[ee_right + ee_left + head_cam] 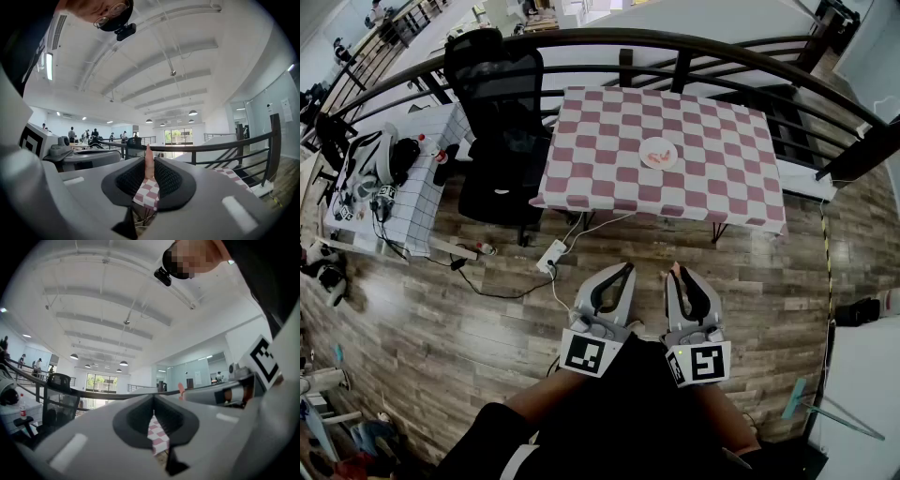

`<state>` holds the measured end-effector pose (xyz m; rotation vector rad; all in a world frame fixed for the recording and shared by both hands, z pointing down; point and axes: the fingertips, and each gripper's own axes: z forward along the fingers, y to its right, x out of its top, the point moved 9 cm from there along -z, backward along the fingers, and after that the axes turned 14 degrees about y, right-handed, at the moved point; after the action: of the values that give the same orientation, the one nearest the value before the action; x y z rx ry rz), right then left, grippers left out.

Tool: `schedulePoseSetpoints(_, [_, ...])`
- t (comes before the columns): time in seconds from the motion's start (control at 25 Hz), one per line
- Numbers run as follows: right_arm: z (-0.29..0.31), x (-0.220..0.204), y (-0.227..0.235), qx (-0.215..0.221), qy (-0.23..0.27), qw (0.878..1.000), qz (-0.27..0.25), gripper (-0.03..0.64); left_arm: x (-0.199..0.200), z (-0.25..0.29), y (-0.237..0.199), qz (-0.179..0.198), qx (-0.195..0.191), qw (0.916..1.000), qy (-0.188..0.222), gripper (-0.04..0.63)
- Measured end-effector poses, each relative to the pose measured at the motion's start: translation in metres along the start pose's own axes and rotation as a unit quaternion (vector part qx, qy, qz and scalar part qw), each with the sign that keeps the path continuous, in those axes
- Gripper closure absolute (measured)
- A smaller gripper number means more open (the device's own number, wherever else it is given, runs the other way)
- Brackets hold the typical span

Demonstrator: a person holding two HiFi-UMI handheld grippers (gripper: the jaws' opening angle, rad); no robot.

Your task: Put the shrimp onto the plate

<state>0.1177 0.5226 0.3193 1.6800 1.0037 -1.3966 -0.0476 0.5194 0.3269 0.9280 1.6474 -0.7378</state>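
A white plate (657,153) with a few pink shrimp on it sits on the table with the pink-and-white checked cloth (609,159), far ahead of both grippers in the head view. My right gripper (677,272) (149,163) is shut on a pinkish-orange shrimp (148,153), whose tip sticks out past the jaws. The shrimp's tip (181,392) also shows in the left gripper view. My left gripper (627,268) (153,399) is shut with nothing in it. Both grippers hover over the wooden floor, well short of the table.
A black office chair (499,122) stands left of the table. Further left is a white side table (403,187) with headsets and gear. A power strip (551,255) and cables lie on the floor before the table. A curved black railing (675,39) runs behind it.
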Motion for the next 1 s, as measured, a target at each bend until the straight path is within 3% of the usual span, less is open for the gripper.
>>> schedulePoseSetpoints(0.52, [-0.030,-0.012,0.033,-0.030,-0.006,0.999,0.039,0.552,-0.013,-0.001,0.008,0.012,0.024,0.9994,-0.022,0.589])
schedulePoseSetpoints(1.0, [-0.008,-0.025,0.067,-0.047,-0.033,0.998,0.026,0.552,-0.040,0.052,-0.005,-0.010,0.009,0.9995,-0.028,0.588])
